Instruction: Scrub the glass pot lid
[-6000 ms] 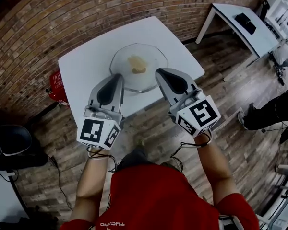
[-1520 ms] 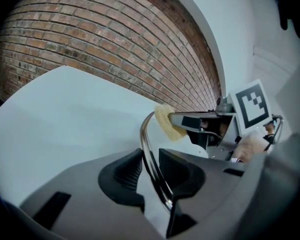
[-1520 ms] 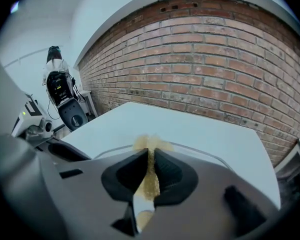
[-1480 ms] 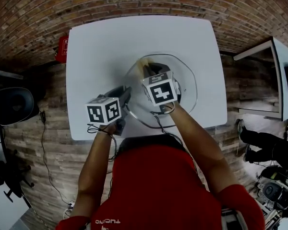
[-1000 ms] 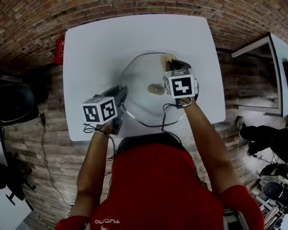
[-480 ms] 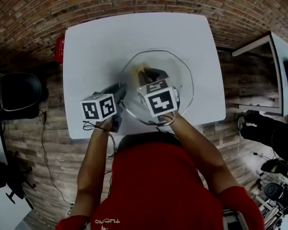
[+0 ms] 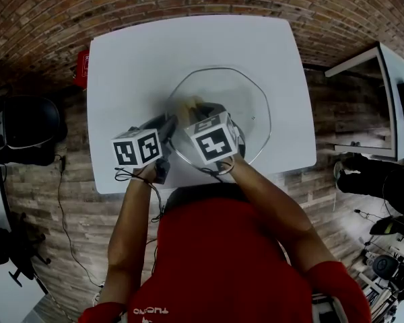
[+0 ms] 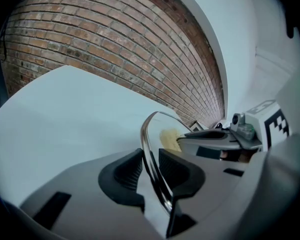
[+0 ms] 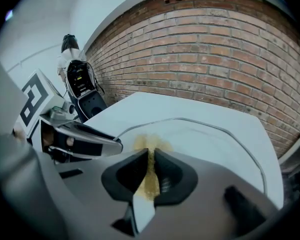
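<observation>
Head view: clear, metal-rimmed glass lid (image 7: 250, 105)

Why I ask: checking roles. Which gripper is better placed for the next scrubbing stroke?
Right. The right gripper grips the yellow sponge over the glass pot lid; the left gripper is clamped on the lid's rim, steadying it.

A white table (image 7: 128, 73) lay beneath the left gripper's (image 8: 151, 166) fingers (image 8: 126, 173). A red canister (image 7: 81, 69) and a black chair (image 7: 27, 123) stood well to their left.
</observation>
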`<state>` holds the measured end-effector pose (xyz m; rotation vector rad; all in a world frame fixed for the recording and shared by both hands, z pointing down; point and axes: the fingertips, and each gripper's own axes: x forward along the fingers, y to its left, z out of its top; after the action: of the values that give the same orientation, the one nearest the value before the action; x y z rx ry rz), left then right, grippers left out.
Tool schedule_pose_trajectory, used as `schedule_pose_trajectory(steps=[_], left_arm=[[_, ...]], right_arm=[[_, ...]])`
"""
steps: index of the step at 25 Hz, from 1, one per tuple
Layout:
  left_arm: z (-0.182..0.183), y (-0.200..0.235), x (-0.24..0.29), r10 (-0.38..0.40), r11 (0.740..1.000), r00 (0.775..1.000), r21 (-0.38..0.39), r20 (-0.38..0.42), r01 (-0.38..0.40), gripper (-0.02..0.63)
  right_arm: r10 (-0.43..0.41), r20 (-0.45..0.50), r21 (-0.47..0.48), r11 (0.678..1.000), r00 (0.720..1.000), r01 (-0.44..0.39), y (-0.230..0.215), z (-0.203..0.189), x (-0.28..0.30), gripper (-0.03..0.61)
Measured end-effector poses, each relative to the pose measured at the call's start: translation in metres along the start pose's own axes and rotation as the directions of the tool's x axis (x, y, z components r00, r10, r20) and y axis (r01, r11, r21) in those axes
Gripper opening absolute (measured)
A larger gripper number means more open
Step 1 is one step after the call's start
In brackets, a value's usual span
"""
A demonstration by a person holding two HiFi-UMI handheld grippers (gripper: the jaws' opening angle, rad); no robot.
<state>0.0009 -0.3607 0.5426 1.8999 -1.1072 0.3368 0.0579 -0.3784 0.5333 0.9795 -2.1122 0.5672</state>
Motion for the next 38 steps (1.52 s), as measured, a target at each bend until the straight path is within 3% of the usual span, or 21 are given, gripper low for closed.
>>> schedule_pose_trajectory(steps=[7, 14, 16, 20, 24, 29, 34, 38], left_arm=[[0.001, 0.001, 0.0, -0.004, 1.0, 1.0, -0.003, -0.001, 0.004, 0.11], [0.0, 0.001, 0.0, -0.003, 1.0, 1.0, -0.007, 0.0, 0.003, 0.11], [0.001, 0.0, 0.001, -0.002, 1.0, 1.0, -0.006, 0.001, 0.002, 0.11], [0.001, -0.001, 0.001, 0.004, 1.0, 1.0, -0.009, -0.002, -0.004, 0.11], [0.001, -0.001, 0.0, 0.006, 1.0, 1.0, -0.012, -0.002, -0.006, 0.109], [0.0, 0.0, 0.0, 0.008, 1.0, 1.0, -0.014, -0.004, -0.008, 0.109], [0.0, 0.0, 0.001, 0.007, 1.0, 1.0, -0.013, -0.012, -0.008, 0.109], [0.001, 0.002, 0.002, 0.008, 1.0, 1.0, -0.014, -0.01, -0.008, 0.109]], right_arm=[[-0.123, -0.058, 0.062, 0.99, 0.991, 0.126, -0.062, -0.028, -0.026, 0.054], [-0.291, -0.084, 0.126, 0.946, 0.953, 0.3, -0.142, -0.058, -0.067, 0.054], [-0.308, -0.085, 0.143, 0.937, 0.948, 0.317, -0.151, -0.062, -0.075, 0.054], [-0.253, -0.055, 0.15, 0.954, 0.966, 0.258, -0.124, -0.056, -0.081, 0.054], [-0.089, -0.025, 0.118, 0.989, 0.996, 0.091, -0.051, -0.045, -0.077, 0.054], [0.083, -0.038, 0.041, 0.996, 0.996, -0.081, 0.029, -0.041, -0.064, 0.054], [0.14, -0.079, 0.032, 0.99, 0.987, -0.138, 0.052, -0.051, -0.054, 0.054], [0.135, -0.108, 0.044, 0.99, 0.985, -0.131, 0.046, -0.066, -0.053, 0.054]])
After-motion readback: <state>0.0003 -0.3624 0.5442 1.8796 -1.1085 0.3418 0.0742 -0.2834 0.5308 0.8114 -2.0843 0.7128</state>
